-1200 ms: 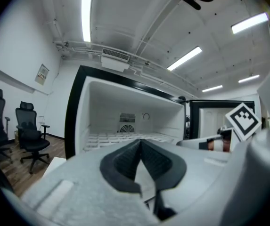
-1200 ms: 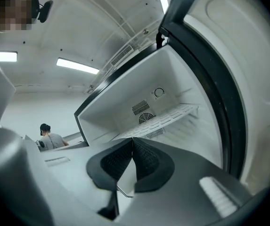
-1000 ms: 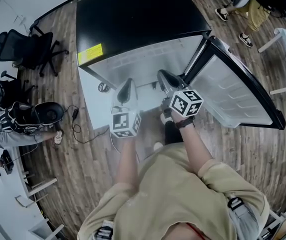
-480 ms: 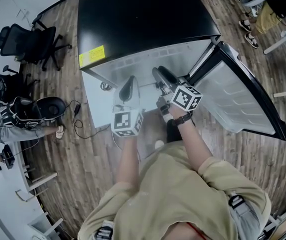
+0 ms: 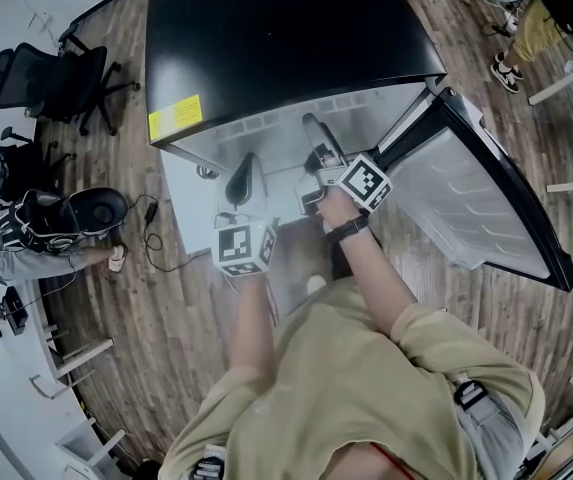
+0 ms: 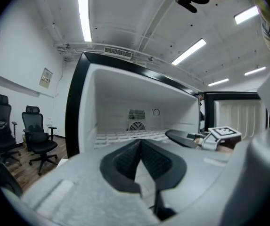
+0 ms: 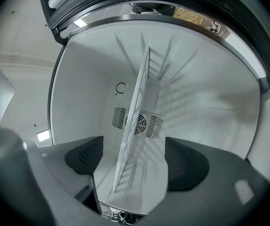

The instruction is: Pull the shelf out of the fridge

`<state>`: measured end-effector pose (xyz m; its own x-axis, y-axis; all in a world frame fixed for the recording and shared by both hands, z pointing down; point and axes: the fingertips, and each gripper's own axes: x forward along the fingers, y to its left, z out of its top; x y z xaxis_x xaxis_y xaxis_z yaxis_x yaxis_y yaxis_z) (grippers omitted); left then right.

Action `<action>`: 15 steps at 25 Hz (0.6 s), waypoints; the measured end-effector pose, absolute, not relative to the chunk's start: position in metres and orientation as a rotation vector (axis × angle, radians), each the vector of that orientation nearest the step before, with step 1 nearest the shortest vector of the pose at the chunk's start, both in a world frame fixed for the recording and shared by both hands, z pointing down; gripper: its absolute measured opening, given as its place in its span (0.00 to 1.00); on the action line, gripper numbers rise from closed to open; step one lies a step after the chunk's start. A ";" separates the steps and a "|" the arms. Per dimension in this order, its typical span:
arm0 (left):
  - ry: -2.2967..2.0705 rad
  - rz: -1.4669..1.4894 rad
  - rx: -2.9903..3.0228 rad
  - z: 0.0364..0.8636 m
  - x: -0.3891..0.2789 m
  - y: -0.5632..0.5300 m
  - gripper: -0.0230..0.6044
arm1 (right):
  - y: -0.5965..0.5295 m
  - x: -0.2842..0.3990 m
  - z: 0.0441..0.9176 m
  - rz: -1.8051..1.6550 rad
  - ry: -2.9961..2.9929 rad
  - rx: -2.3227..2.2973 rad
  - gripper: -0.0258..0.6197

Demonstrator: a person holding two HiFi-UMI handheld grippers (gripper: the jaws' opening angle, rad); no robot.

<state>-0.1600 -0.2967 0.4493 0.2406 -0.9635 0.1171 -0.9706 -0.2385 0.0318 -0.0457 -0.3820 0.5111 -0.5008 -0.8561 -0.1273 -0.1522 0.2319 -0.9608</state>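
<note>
- Office chairs (image 5: pixel 56 88) stand on the wooden floor (image 5: pixel 166 338), left of the black fridge (image 5: pixel 276 38).
- Left hand-held gripper (image 5: pixel 243 173) hovers at the fridge's opening, jaws closed together on nothing.
- Right hand-held gripper (image 5: pixel 318 140) reaches inside. Its jaws have just been opening and stand wide, with the white shelf (image 7: pixel 137 107) edge-on between them, clear of both pads, inside the fridge.
- Fridge door (image 5: pixel 486 188) hangs open at the right.

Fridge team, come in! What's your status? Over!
Left claw shut, empty. Right claw just opening wide, shelf edge between, ungripped. Shelf inside fridge; door open.
</note>
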 end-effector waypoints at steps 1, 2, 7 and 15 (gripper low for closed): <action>-1.877 0.116 2.393 0.450 -0.161 -0.297 0.04 | -0.384 -0.046 0.511 -1.320 1.799 -0.916 0.67; -1.880 0.120 2.390 0.451 -0.161 -0.296 0.04 | -0.387 -0.046 0.511 -1.329 1.776 -0.907 0.68; -1.899 0.134 2.372 0.452 -0.169 -0.297 0.04 | -0.404 -0.055 0.511 -1.353 1.716 -0.907 0.68; -1.906 0.126 2.376 0.448 -0.173 -0.303 0.04 | -0.436 -0.067 0.499 -1.333 1.618 -0.872 0.64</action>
<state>-0.1728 -0.3034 0.4484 0.2166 -0.9685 0.1228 -0.9762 -0.2157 0.0211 -0.0667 -0.4361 0.4986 -0.4016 -0.8990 -0.1745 -0.0003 0.1907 -0.9817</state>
